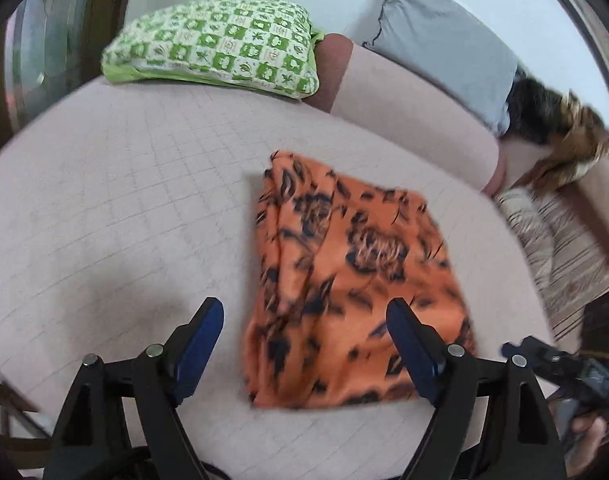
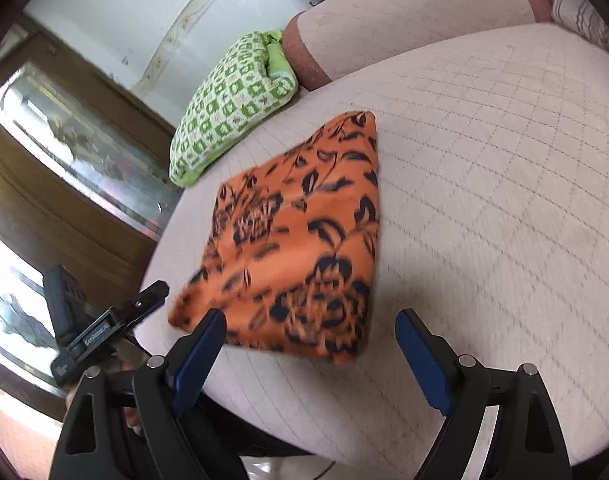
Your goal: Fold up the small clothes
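Observation:
An orange cloth with a black flower print (image 1: 344, 276) lies folded into a rough rectangle on the pale quilted mattress (image 1: 124, 200). It also shows in the right wrist view (image 2: 300, 248). My left gripper (image 1: 304, 312) is open and empty, held just above the cloth's near edge. My right gripper (image 2: 310, 326) is open and empty, above the cloth's near corner. The left gripper's body shows at the left of the right wrist view (image 2: 104, 328). The right gripper's body shows at the lower right of the left wrist view (image 1: 560, 368).
A green and white checked pillow (image 1: 220, 44) lies at the far end of the mattress; it also shows in the right wrist view (image 2: 232, 108). A pale bolster (image 1: 408, 108) runs along the back. Grey cloth (image 1: 444, 44) and striped and dark clothes (image 1: 560, 232) lie at the right.

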